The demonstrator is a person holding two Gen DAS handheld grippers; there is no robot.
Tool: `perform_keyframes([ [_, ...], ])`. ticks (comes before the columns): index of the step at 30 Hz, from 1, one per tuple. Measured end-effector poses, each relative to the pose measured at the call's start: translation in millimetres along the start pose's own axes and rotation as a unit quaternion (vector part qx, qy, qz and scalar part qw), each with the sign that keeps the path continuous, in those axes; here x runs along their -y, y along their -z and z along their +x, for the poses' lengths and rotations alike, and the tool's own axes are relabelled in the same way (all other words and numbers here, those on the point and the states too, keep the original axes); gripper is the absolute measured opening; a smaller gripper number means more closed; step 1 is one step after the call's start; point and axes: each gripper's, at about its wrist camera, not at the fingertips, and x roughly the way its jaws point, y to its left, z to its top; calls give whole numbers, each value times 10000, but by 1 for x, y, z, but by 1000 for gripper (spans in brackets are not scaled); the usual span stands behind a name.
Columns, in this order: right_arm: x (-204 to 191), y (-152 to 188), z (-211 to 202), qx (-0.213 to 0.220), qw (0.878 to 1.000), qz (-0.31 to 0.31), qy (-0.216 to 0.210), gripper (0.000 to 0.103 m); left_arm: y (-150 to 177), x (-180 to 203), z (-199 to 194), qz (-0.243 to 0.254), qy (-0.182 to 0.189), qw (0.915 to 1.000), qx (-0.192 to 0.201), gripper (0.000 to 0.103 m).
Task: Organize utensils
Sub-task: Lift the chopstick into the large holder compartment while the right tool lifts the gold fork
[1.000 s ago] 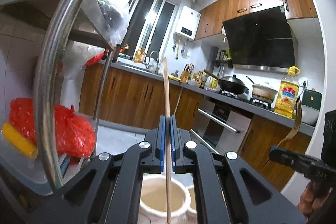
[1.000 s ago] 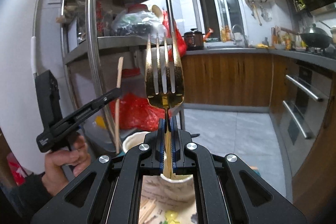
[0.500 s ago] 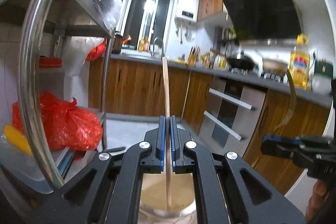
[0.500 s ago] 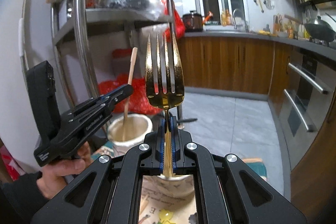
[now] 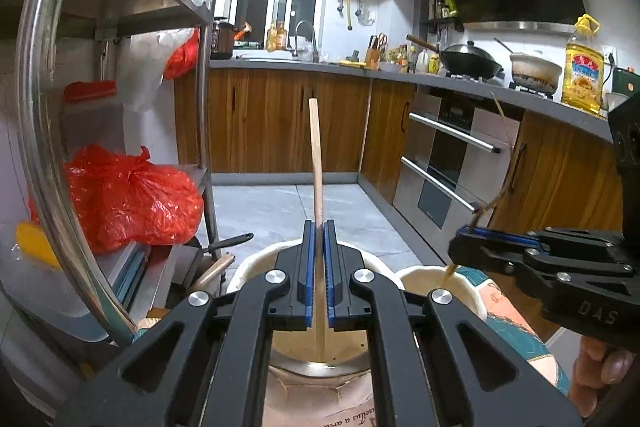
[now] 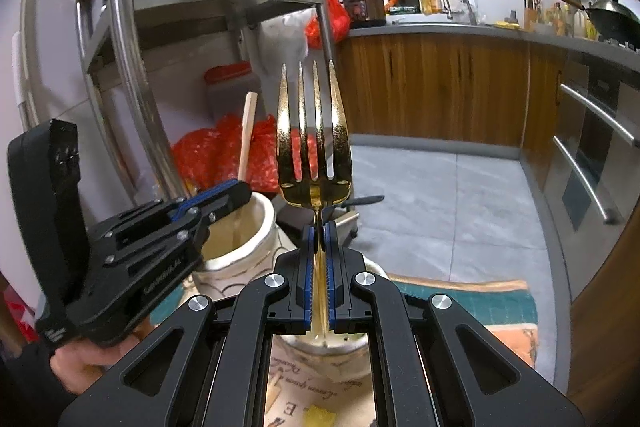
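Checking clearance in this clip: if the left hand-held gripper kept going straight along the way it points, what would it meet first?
Probably the cream ceramic jar right under the left hand-held gripper, whose held wooden chopstick already dips inside it. Beyond the rim lies open floor, though depth is hard to judge.

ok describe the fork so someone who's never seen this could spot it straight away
Look in front of the steel shelf rack, above the two cream pots. The fork stands upright in the right gripper, gold with four tines, unlike the plain wooden chopstick beside it.
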Motion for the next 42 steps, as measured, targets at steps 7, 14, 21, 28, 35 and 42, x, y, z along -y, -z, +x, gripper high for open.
perform_keyframes([
  [7,1,-3,18,-1,9998,172,-75,7,2,2,7,-20,-13,9998,-174,4],
  [14,7,-1,28,164,9994,317,-11,7,1,2,6,-29,-4,9999,-166,4],
  [21,8,5,41,-12,9992,381,87,7,0,1,4,-54,58,9999,-143,5],
  [28,6,8,35,-26,9993,346,127,7,-1,0,-4,1,63,9999,-96,18],
  [35,3,5,8,129,9995,254,141,11,-2,-3,-17,-10,31,10000,26,34],
  [42,0,9,-21,210,9995,39,213,28,0,0,-36,84,8,9999,91,46],
])
